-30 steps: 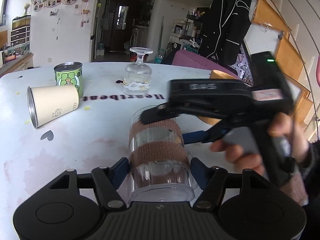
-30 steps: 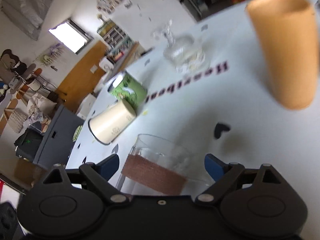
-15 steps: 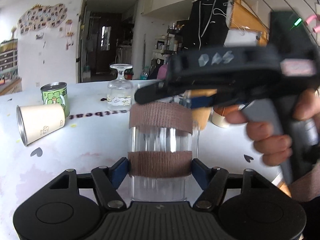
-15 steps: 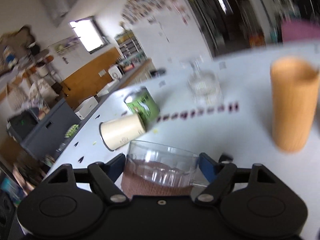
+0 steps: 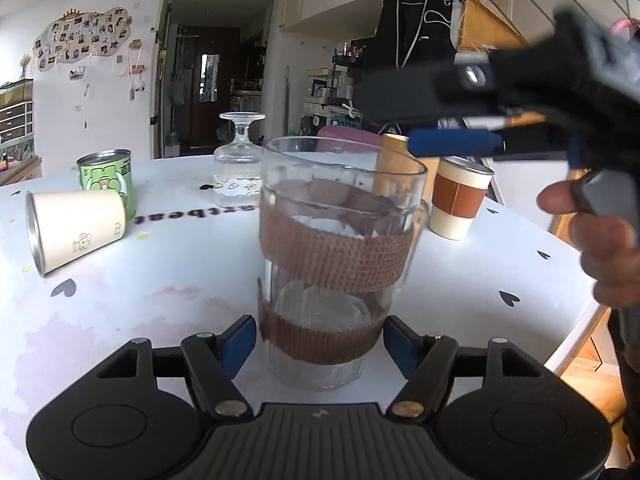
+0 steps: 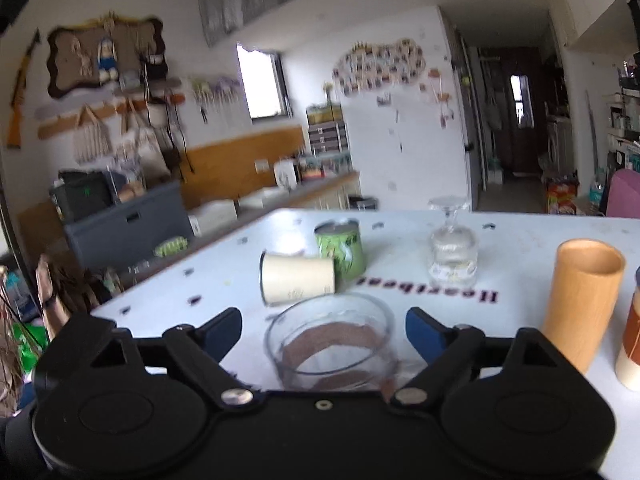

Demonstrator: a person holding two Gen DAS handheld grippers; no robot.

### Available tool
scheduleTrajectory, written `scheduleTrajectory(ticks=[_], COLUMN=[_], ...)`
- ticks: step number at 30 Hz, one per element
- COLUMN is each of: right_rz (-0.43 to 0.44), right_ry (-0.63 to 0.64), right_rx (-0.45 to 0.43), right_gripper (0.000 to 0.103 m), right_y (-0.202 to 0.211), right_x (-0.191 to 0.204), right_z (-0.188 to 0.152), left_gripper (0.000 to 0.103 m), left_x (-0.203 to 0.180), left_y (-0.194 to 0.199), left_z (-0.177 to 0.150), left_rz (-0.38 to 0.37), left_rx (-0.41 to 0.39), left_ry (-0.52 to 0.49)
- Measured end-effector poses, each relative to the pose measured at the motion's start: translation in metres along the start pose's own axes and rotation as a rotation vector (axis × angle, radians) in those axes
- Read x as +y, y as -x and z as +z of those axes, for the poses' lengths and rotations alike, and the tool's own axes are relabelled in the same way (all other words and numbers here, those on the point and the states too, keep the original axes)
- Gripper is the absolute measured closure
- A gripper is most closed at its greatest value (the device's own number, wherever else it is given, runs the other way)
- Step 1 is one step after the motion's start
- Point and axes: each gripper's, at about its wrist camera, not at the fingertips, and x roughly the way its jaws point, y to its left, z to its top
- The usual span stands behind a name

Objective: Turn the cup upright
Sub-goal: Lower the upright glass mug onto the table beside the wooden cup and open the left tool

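A clear glass cup (image 5: 334, 256) with two brown fabric bands stands upright on the white table (image 5: 168, 284), mouth up. My left gripper (image 5: 320, 344) is around its lower band with small gaps on both sides, open. My right gripper (image 6: 324, 330) is above the cup's rim (image 6: 328, 340), wide open and touching nothing. In the left wrist view the right gripper (image 5: 460, 144) and the hand holding it hang at the upper right, clear of the cup.
A cream cup (image 5: 76, 226) lies on its side at the left, next to a green can (image 5: 108, 176). An upside-down stemmed glass (image 5: 240, 168) stands behind. A wooden tumbler (image 6: 582, 304) and a paper coffee cup (image 5: 460, 196) stand at the right. The table edge (image 5: 576, 340) is at the right.
The glass cup went from lying tilted to standing upright on the table. My right gripper let go of its rim and lifted away. My left gripper opened slightly.
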Motion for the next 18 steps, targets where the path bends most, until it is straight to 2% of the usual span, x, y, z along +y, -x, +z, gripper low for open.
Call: scheduleTrajectory(ticks=[2, 6, 10, 13, 16, 18], right_rz=[0.013, 0.042, 0.159, 0.191, 0.175, 0.199], right_ry=[-0.033, -0.16, -0.289, -0.238, -0.165, -0.145], right_rx=[-0.018, 0.009, -0.009, -0.022, 0.002, 0.024], right_gripper=[0.011, 0.011, 0.016, 0.019, 0.019, 0.021], right_y=[0.002, -0.009, -0.009, 0.001, 0.003, 0.004], right_x=[-0.018, -0.054, -0.072, -0.063, -0.046, -0.037], right_z=[-0.002, -0.015, -0.031, -0.035, -0.04, -0.043], left_gripper=[0.028, 0.023, 0.021, 0.02, 0.021, 0.021], left_x=[0.003, 0.009, 0.016, 0.021, 0.028, 0.034], left_y=[0.003, 0.01, 0.011, 0.012, 0.013, 0.012], left_z=[-0.001, -0.002, -0.002, -0.001, -0.001, -0.002], left_rz=[0.014, 0.018, 0.03, 0.056, 0.096, 0.113], left_rx=[-0.005, -0.025, -0.029, -0.032, -0.038, -0.037], left_ry=[0.013, 0.045, 0.068, 0.092, 0.126, 0.151])
